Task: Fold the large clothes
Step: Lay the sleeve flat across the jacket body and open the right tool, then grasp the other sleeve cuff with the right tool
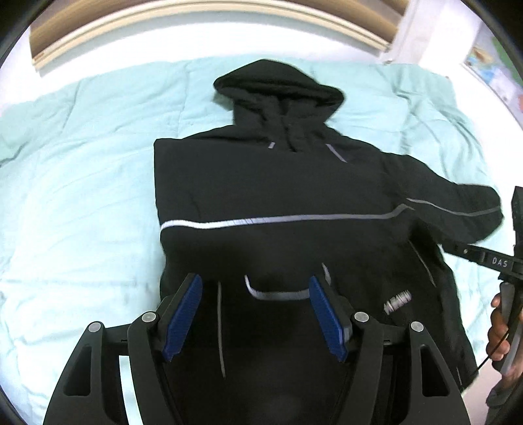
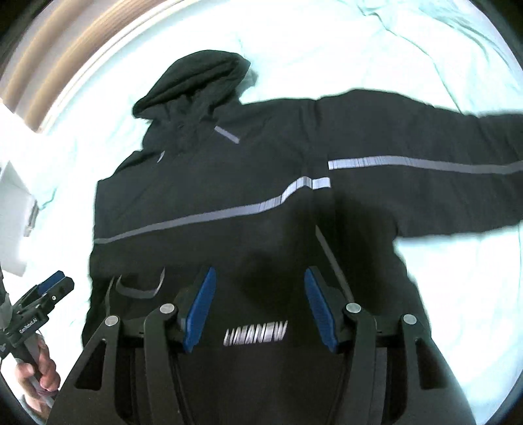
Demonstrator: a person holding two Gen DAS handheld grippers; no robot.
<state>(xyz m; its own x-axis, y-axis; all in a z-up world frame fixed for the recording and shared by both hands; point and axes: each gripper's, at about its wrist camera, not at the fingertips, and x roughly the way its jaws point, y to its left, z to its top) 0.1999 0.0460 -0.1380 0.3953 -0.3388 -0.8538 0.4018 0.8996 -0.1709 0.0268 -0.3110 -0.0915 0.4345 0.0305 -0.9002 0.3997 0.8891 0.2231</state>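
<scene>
One black hooded jacket [image 1: 278, 196] lies flat on the bed, on one pale green comforter [image 1: 81, 196], hood [image 1: 278, 88] pointing toward the headboard [image 1: 196, 19]. One grey reflective stripe [image 1: 278, 220] runs across the chest and one white logo [image 2: 256, 336] sits near the hem.

Two hand-held grippers, one in each of my hands. My left hand-held gripper [image 1: 255, 314] hangs above the lower part of the jacket, blue pads [image 1: 181, 317] spread fairly wide with nothing between them. My right hand-held gripper [image 2: 260, 309] is also above the lower front, over the logo, its pads apart and empty. Neither touches the cloth as far as I can tell.

Left wrist view only: the jacket's left edge is a straight fold with no sleeve sticking out, the right sleeve [image 1: 457, 202] looks short and bunched, and my right hand [image 1: 498, 333] is at the frame edge on its handle. Right wrist view only: that same sleeve [image 2: 425, 157] stretched straight out over the comforter, plus my left hand [image 2: 42, 369] on its handle at the lower left. Both views slightly motion-blurred.
</scene>
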